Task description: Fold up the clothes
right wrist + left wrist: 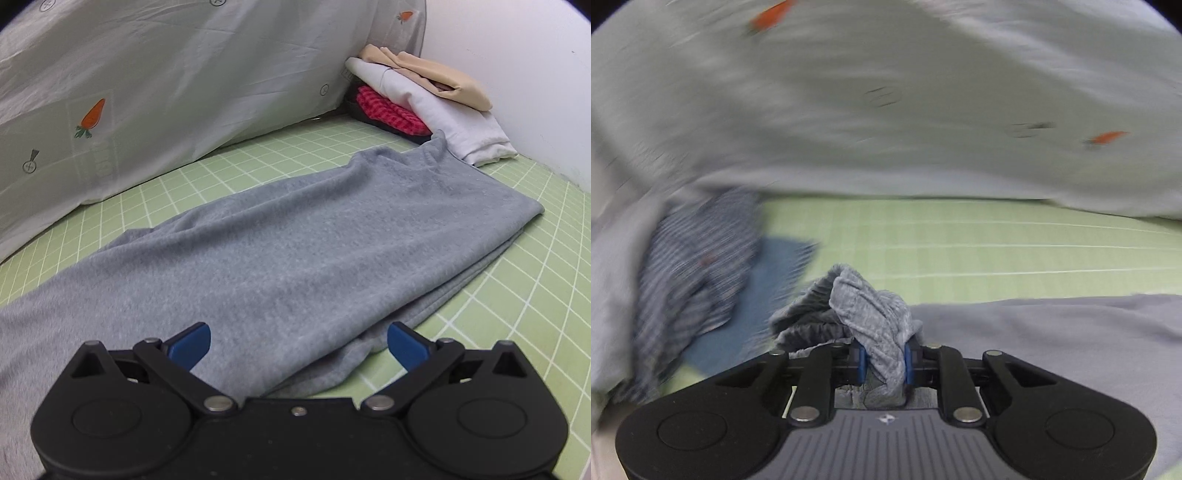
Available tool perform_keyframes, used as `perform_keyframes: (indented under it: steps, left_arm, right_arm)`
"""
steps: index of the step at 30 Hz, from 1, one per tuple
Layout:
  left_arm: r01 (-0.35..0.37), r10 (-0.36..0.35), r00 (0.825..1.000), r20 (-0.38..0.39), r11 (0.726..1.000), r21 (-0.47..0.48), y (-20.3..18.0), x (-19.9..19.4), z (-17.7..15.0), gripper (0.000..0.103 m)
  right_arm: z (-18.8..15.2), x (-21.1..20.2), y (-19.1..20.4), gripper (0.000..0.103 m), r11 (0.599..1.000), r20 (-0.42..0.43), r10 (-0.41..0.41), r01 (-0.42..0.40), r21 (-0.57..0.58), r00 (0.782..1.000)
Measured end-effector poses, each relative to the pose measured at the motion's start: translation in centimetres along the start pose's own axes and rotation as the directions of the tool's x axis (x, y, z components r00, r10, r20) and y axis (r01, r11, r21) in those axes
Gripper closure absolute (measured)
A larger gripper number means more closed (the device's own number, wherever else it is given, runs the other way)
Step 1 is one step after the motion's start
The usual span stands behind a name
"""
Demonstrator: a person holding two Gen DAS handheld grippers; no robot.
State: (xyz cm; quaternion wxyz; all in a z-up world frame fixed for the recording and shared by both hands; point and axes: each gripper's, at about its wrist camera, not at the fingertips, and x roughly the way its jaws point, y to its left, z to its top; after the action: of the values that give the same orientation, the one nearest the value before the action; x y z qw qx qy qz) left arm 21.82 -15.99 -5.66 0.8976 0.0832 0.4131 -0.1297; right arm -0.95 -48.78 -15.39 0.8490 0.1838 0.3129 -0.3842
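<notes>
green grid mat [517, 295] | left tongs [884, 360] pinching grey garment [295, 240] | right tongs [299, 341] agape

Both the left gripper [884, 363] and the right gripper [298, 341] show matte black linkages, silver pivot screws and blue finger pads [192, 341].

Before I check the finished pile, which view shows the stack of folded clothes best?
The right wrist view: the stack of folded clothes sits sharp in the far corner, beige on white on red. The left wrist view is motion-blurred and shows none of it, only the left gripper clamping grey fabric.
</notes>
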Motion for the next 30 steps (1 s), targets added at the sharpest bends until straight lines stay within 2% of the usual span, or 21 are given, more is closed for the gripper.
perform_keyframes:
  steps: [3, 6, 9, 12, 14, 16, 18, 20, 21, 24, 27, 30]
  left_arm:
    - [0.104, -0.104, 0.995, 0.002, 0.993, 0.061, -4.2, -0.2, -0.1, 0.084]
    - [0.201, -0.198, 0.979, -0.042, 0.975, 0.091, -8.1, 0.5, -1.4, 0.083]
    - [0.223, -0.209, 0.971, -0.115, 0.965, 0.134, -11.3, 1.8, -3.7, 0.075]
    - [0.236, -0.216, 0.961, -0.172, 0.965, 0.111, -11.8, 2.0, -4.6, 0.072]
    - [0.266, -0.255, 0.954, -0.159, 0.963, 0.050, -10.8, 1.3, -4.5, 0.063]
    - [0.296, -0.294, 0.944, -0.147, 0.955, -0.007, -9.9, 0.6, -4.3, 0.059]
    - [0.291, -0.290, 0.949, -0.126, 0.957, -0.009, -9.2, 0.1, -4.2, 0.054]
    - [0.246, -0.243, 0.964, -0.107, 0.969, 0.010, -9.5, -0.2, -4.1, 0.044]
    - [0.221, -0.219, 0.970, -0.106, 0.975, 0.011, -9.5, 0.1, -3.9, 0.043]
    - [0.199, -0.202, 0.973, -0.115, 0.979, -0.036, -9.2, 1.6, -3.2, 0.042]
    - [0.202, -0.208, 0.972, -0.108, 0.977, -0.063, -9.4, 3.2, -2.3, 0.030]
    - [0.144, -0.152, 0.979, -0.133, 0.987, -0.071, -10.1, 4.9, -1.9, 0.029]
  right_arm:
    - [0.3, 0.1, -0.7, 0.000, 1.000, -0.001, -0.009, 0.009, 0.005, 1.000]
    - [0.3, 0.3, -1.3, 0.000, 1.000, -0.009, -0.018, 0.019, 0.004, 1.000]
    - [0.2, 0.5, -1.9, 0.000, 1.000, -0.023, -0.022, 0.022, -0.002, 0.999]
    - [0.2, 0.6, -2.4, 0.000, 1.000, -0.038, -0.019, 0.019, -0.007, 0.999]
    - [0.2, 0.6, -2.7, 0.000, 1.000, -0.046, -0.015, 0.014, -0.019, 0.999]
    - [0.4, 0.7, -2.8, 0.000, 1.000, -0.051, -0.013, 0.012, -0.028, 0.999]
    - [0.6, 0.8, -2.9, 0.000, 0.999, -0.054, -0.014, 0.012, -0.033, 0.998]
    - [0.7, 1.1, -2.9, 0.000, 0.999, -0.058, -0.017, 0.015, -0.033, 0.998]
    - [0.7, 1.2, -2.9, 0.000, 0.999, -0.061, -0.020, 0.018, -0.032, 0.998]
    - [0.9, 1.7, -2.9, 0.000, 0.999, -0.069, -0.027, 0.025, -0.029, 0.997]
    - [1.0, 2.1, -3.0, 0.000, 0.999, -0.076, -0.035, 0.033, -0.026, 0.996]
    - [0.9, 2.7, -2.9, 0.000, 0.999, -0.090, -0.037, 0.035, -0.030, 0.995]
